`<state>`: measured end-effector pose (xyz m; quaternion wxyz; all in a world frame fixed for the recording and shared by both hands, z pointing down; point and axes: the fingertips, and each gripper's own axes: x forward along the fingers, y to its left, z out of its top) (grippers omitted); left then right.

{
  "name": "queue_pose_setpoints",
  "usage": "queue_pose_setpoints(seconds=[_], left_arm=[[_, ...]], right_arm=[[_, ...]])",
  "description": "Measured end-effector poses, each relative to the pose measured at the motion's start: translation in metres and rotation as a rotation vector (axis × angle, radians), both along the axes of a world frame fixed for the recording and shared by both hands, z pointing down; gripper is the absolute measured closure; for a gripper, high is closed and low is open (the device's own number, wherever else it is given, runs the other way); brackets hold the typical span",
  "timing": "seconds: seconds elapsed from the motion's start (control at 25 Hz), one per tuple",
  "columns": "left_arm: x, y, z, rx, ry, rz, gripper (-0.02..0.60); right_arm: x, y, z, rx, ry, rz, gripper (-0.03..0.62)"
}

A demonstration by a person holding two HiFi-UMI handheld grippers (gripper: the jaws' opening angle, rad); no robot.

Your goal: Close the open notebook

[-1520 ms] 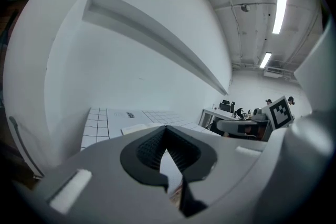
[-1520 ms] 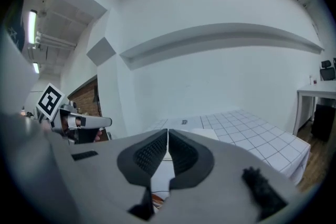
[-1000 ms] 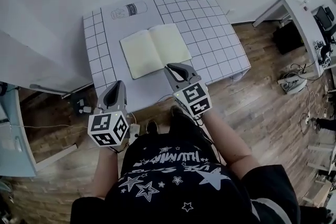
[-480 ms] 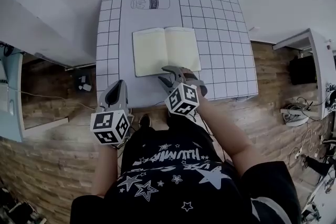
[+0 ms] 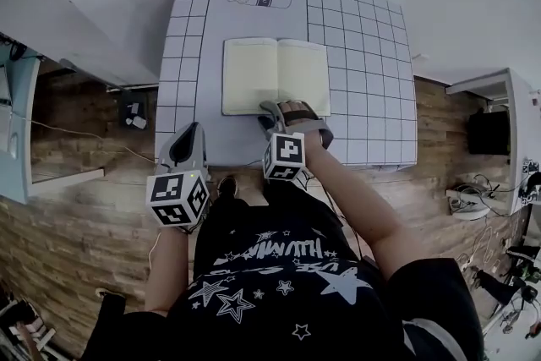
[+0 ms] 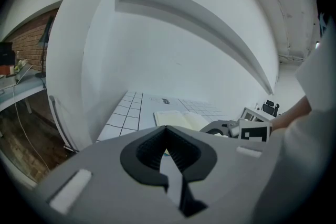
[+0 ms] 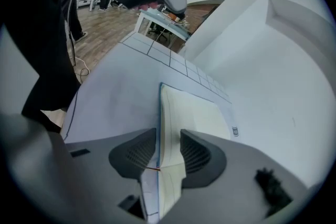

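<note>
Fingers (image 7: 195, 153) of right gripper (image 7: 168, 139) just opened wide, notebook (image 5: 276, 76) edge between, left gripper (image 6: 166, 134) closed

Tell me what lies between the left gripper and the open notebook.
Nothing: only bare table top separates the left gripper from the notebook. The head view shows it, and the left gripper view too.

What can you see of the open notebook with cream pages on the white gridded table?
The open notebook with cream pages lies flat and blank on the white gridded table, with its spine running away from the person. A thin blue cover edge shows at its near side. The jaws of the right gripper, which have just been opening, straddle that near edge without visibly pressing it.
</note>
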<state>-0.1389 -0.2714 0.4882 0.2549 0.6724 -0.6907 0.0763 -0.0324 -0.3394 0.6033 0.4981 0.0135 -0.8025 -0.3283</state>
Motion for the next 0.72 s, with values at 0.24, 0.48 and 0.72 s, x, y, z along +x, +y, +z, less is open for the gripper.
queue_pose_setpoints(seconds=[0.24,0.48,0.72], left_arm=[[-0.003,0.002,0.004,-0.001,0.011,0.0,0.574],[-0.003,0.005,0.005,-0.002,0.017,0.007,0.574],[-0.002,0.006,0.006,-0.001,0.02,0.031,0.574]], right_arm=[[-0.001,-0.005,0.002,0.084,0.048,0.023,0.447],[0.001,0.002,0.01,0.082,0.063,0.032,0.534],[0.0,0.002,0.01,0.046,0.048,0.056,0.554]])
